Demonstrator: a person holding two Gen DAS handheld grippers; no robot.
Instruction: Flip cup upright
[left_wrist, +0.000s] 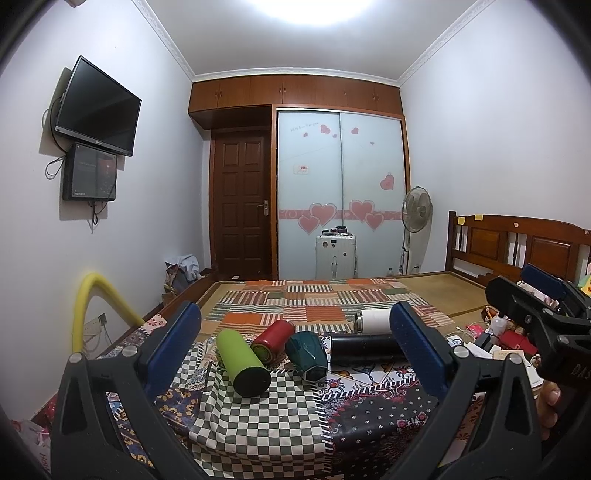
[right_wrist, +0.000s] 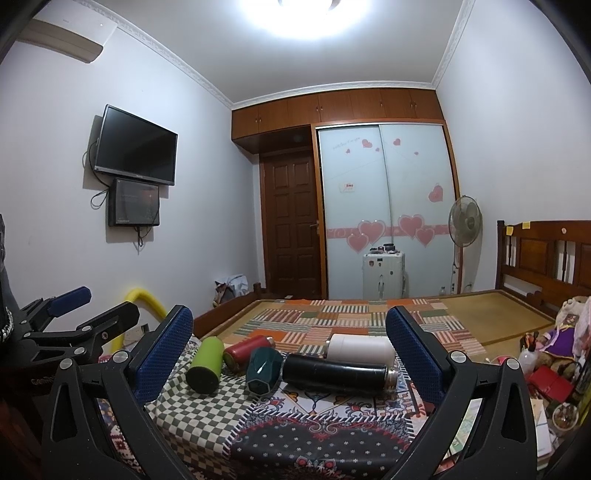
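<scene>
Several cups lie on their sides on a patterned cloth (left_wrist: 258, 417): a lime green cup (left_wrist: 242, 362) (right_wrist: 205, 363), a red cup (left_wrist: 273, 338) (right_wrist: 245, 350), a dark teal faceted cup (left_wrist: 306, 354) (right_wrist: 264, 371), a long black flask (left_wrist: 364, 349) (right_wrist: 338, 373) and a white cup (left_wrist: 373, 319) (right_wrist: 360, 349). My left gripper (left_wrist: 295, 354) is open and empty, its blue pads (left_wrist: 173, 339) wide apart in front of the cups. My right gripper (right_wrist: 290, 358) is open and empty too. Each gripper shows at the edge of the other's view.
The cups lie on a bed with a patchwork blanket (left_wrist: 314, 299) and a straw mat (right_wrist: 491, 310). Clutter and a stuffed toy (right_wrist: 554, 336) lie at the right. A wooden headboard (left_wrist: 517, 243), fan (left_wrist: 415, 218), wardrobe (left_wrist: 340, 192) and suitcase (left_wrist: 334, 254) stand beyond.
</scene>
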